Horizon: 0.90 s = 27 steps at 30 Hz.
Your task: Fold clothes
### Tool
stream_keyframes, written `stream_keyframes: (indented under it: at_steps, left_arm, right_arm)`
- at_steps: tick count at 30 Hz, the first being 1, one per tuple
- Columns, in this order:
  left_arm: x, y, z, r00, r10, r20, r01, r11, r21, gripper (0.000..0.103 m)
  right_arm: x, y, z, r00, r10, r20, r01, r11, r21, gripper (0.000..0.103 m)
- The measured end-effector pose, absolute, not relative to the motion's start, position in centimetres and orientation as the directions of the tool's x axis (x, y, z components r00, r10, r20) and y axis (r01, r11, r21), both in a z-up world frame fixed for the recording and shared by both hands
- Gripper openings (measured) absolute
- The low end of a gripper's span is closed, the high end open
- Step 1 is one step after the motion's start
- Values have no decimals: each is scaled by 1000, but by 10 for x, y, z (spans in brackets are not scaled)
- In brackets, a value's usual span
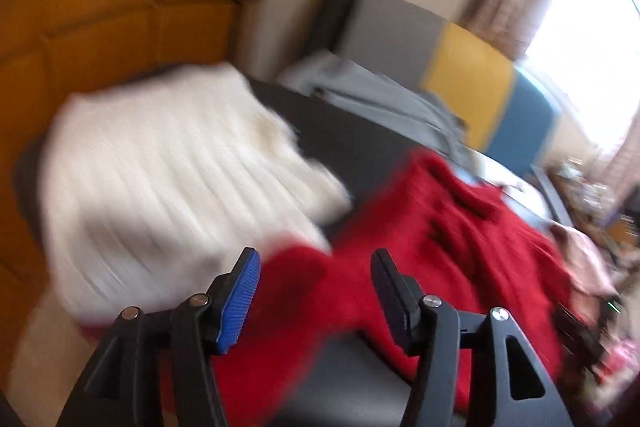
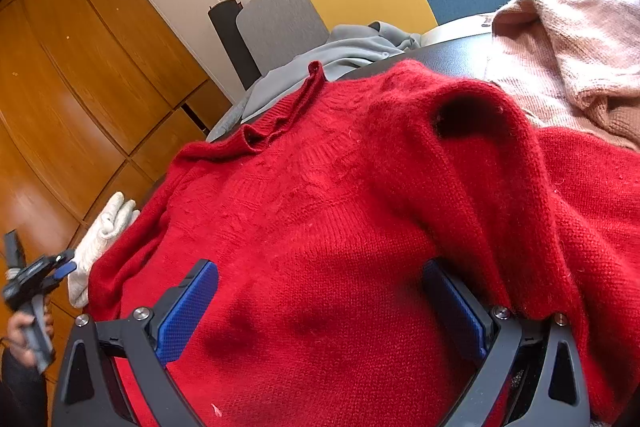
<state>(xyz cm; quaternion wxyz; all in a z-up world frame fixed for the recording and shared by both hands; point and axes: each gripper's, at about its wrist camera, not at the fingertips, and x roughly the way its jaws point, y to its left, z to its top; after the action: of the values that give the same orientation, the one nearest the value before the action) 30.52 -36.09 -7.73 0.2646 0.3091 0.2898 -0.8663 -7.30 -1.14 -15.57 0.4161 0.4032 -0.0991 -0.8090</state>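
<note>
Red sweater [image 2: 320, 211] lay right between the right gripper's [image 2: 320, 311] spread fingers; left gripper [image 1: 316, 291], spread too, hovered at its left edge.

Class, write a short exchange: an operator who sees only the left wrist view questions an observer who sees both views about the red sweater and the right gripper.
Operator: My view is blurred. Is the right gripper clamped on the red sweater?
Observer: No. The right gripper is open, and the red sweater lies spread between its fingers.
Operator: Where is the collar?
Observer: The collar lies at the sweater's far edge, next to the grey garment.
</note>
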Motion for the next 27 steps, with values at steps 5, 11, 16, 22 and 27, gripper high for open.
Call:
stream_keyframes:
  at_steps: [5, 11, 16, 22, 27]
  left_arm:
    - [298, -317, -142, -702, 50, -710, 517, -651, -556, 58]
    - [281, -290, -169, -718, 219, -660, 482, -528, -699, 57]
    - [264, -301, -178, -748, 272, -605, 484, -400, -779, 57]
    - [226, -306, -191, -710, 335, -620, 511, -361, -780, 8]
    - [223, -288, -115, -836, 382, -395, 245, -384, -890, 7]
  right_arm:
    - [-72, -13, -156, -332, -745, -579, 596, -641, 484, 103]
    - [-68, -21, -155, -350, -713, -608, 604, -668, 436, 103]
    - [-70, -14, -156, -339, -742, -579, 593, -646, 481, 103]
    - [-72, -10, -157, -331, -759, -561, 586, -631, 508, 103]
    - [-75, -5, -157, -317, -785, -532, 579, -604, 547, 103]
